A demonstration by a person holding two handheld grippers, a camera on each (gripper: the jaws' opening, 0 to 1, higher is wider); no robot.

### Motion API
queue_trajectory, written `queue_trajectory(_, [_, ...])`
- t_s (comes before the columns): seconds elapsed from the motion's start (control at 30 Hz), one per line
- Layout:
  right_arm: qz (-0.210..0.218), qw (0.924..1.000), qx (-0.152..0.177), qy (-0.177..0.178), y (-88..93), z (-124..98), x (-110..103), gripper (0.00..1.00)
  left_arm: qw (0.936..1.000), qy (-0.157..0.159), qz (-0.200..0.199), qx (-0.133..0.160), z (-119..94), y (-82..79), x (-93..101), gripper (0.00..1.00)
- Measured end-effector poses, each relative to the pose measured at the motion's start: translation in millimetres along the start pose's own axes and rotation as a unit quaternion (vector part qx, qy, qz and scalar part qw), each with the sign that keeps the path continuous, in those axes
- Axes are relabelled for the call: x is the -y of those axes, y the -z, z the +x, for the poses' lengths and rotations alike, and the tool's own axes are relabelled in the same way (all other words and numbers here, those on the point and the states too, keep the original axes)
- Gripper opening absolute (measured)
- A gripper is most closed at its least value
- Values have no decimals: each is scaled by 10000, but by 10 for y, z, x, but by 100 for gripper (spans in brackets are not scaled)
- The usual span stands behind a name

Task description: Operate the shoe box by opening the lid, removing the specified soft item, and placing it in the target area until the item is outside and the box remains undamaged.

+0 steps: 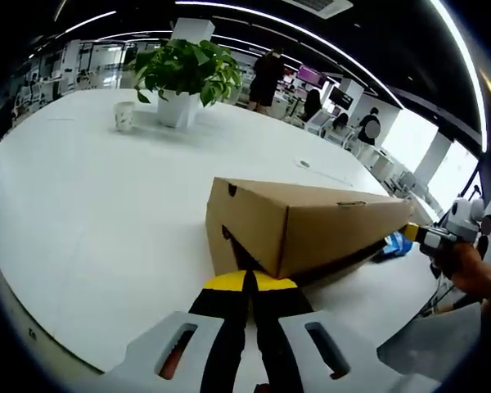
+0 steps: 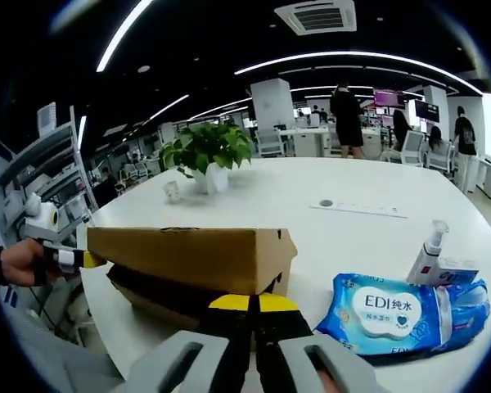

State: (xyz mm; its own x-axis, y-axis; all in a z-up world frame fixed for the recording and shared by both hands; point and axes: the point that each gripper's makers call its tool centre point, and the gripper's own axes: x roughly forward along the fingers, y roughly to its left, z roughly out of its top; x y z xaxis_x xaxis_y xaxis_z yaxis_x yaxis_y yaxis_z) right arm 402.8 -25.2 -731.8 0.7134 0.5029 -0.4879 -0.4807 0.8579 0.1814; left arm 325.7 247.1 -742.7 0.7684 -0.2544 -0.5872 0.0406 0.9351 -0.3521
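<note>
While I am looking along the left gripper (image 1: 247, 282), its yellow-tipped jaws are meeting with no gap, right at the near end of the box (image 1: 299, 225), just under the lid's edge; whether they are pinching cardboard I cannot tell. The box is lying on the white table (image 1: 90, 205), its lid (image 1: 311, 196) lifting slightly above a dark gap along the side. At the far end, the right gripper (image 1: 417, 235) is reaching in, held by a hand (image 1: 475, 266), its tip touching the lid's corner. A blue pack (image 1: 393, 247) is peeking out beside that end. A potted plant (image 1: 184, 78) and a cup (image 1: 124, 116) are standing well apart at the far side.

Turning to the right gripper view, I am seeing the right gripper (image 2: 251, 303) likewise closed to no gap, at the opposite end of the box (image 2: 188, 266). The lid (image 2: 192, 254) is sitting raised over the darker base. The left gripper (image 2: 78, 259), in a hand (image 2: 20, 262), is touching the far corner. A wipes pack (image 2: 397, 315) is lying just beside the box, with a pump bottle (image 2: 427, 254) behind it. The plant (image 2: 209, 151) is standing farther off.
</note>
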Motion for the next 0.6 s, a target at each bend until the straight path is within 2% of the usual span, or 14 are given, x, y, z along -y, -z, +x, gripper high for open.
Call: queue_trajectory(0.6, [168, 9997, -197, 19, 180, 8, 18, 0, 10000, -39, 37, -26, -29, 82, -15, 0])
